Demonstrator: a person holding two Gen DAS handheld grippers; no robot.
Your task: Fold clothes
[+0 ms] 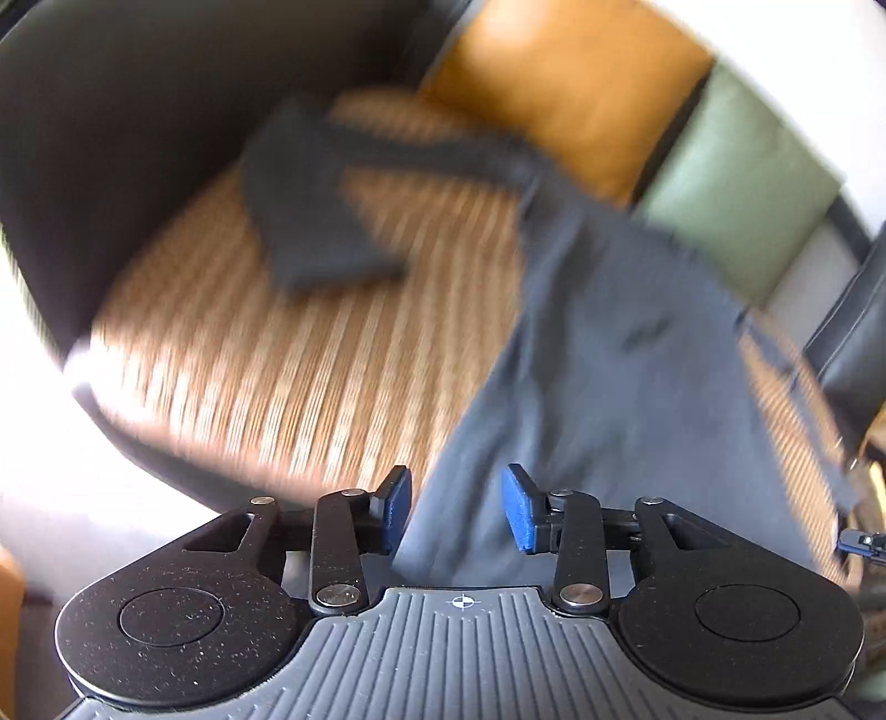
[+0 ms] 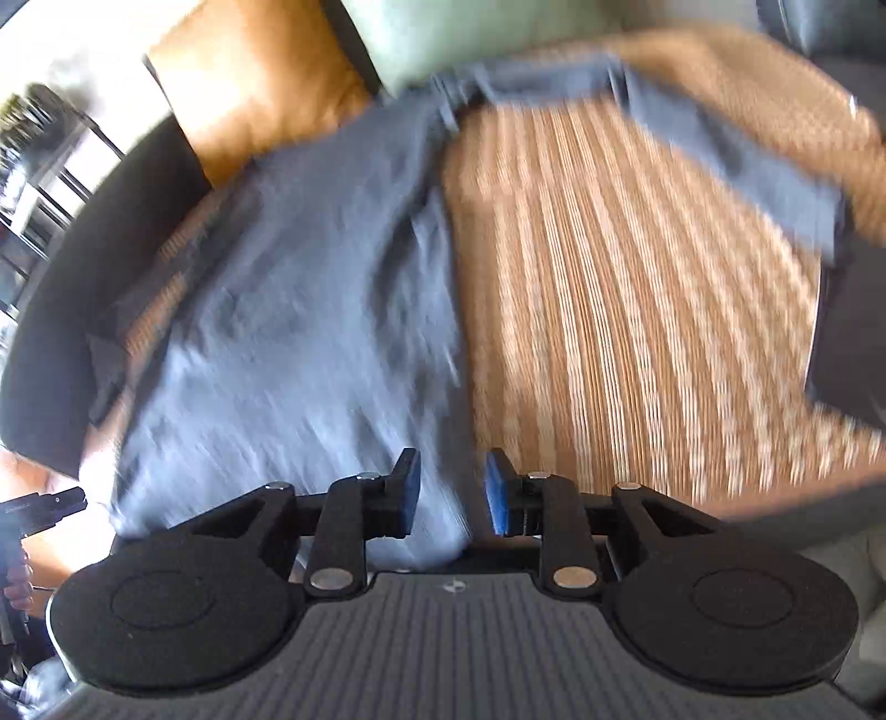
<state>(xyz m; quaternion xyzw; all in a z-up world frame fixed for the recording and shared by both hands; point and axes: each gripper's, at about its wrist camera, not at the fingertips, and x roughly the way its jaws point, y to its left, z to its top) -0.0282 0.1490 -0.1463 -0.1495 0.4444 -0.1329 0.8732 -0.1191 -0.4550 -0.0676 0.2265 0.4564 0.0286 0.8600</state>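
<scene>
Left wrist: both grippers' jaws apart w/ grey garment (image 1: 609,343) between, ungripped.

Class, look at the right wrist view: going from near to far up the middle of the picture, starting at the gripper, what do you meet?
Right gripper, open → grey garment lying between its fingers → striped woven mat → garment's far sleeve → green cushion.
</scene>
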